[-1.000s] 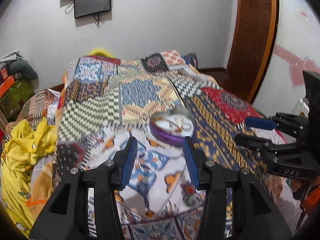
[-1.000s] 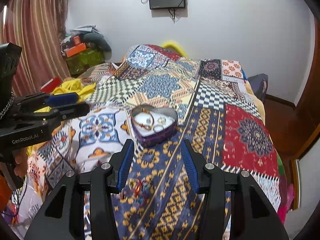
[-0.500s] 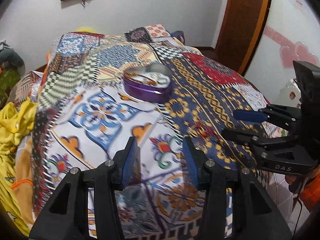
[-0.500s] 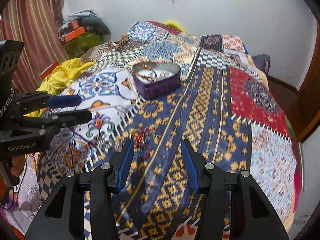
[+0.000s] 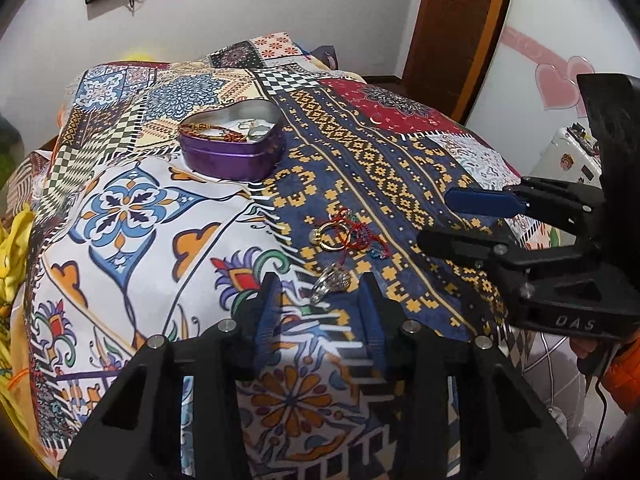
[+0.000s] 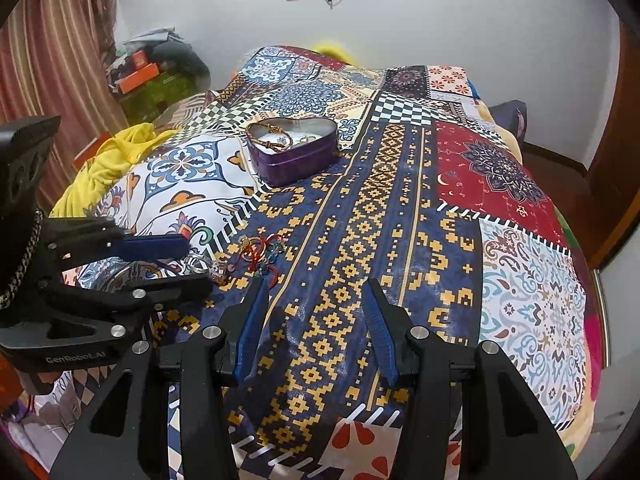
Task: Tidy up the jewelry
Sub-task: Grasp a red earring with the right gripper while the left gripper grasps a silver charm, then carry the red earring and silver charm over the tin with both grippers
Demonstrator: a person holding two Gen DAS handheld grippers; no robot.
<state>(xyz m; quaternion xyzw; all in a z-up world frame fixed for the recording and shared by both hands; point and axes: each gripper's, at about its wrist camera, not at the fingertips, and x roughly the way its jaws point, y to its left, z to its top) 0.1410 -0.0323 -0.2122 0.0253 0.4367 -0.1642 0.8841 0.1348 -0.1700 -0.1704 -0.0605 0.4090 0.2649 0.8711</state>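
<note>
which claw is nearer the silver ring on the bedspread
Left. The left claw has the silver ring just ahead between its open fingers; the right claw sits off to the side.

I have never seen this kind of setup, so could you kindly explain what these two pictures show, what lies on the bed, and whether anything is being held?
There is no robot here: a person holds a two-fingered tool in each hand, and a wide-angle camera on each tool looks out along its fingers. One picture comes from the left gripper, the other from the right gripper; each also sees the other tool at its edge. Both point down at a bed with a patchwork quilt. On it stands a purple heart-shaped tin, open, with some jewelry inside. Nearer lie loose pieces: a silver ring, a gold ring and a red thread bracelet. Neither tool holds anything. The left fingers have just been closing a little, with the silver ring lying just ahead of their tips, not gripped.
</note>
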